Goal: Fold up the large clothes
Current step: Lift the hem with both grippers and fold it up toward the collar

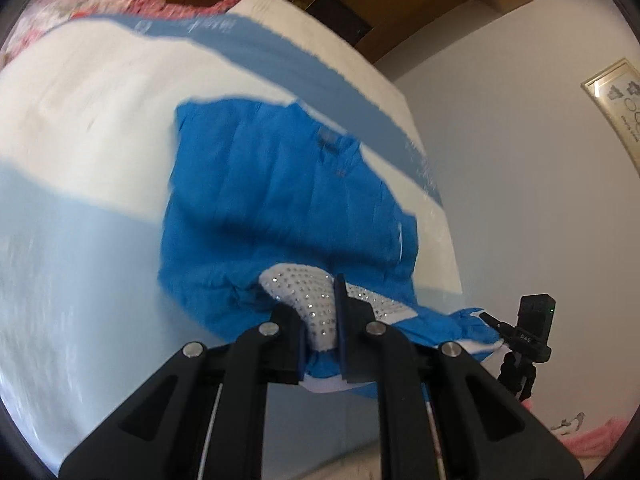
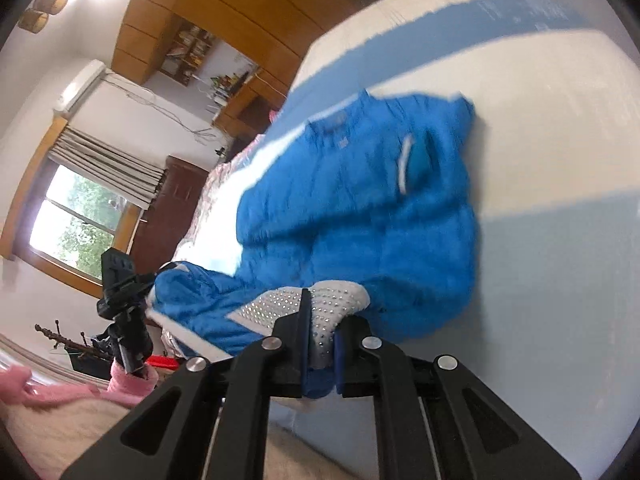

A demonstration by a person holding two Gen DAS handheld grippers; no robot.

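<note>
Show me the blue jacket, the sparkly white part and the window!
blue jacket (image 1: 280, 184): left wrist view, middle of its blue body.
sparkly white part (image 2: 280, 302): right wrist view, studded patch by the fingers.
window (image 2: 76, 220): right wrist view, bright pane.

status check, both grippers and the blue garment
Left gripper shut on blue garment at its studded white trim. Right gripper shut on same trim. Garment's far part on bed. Nothing in the way.
</note>
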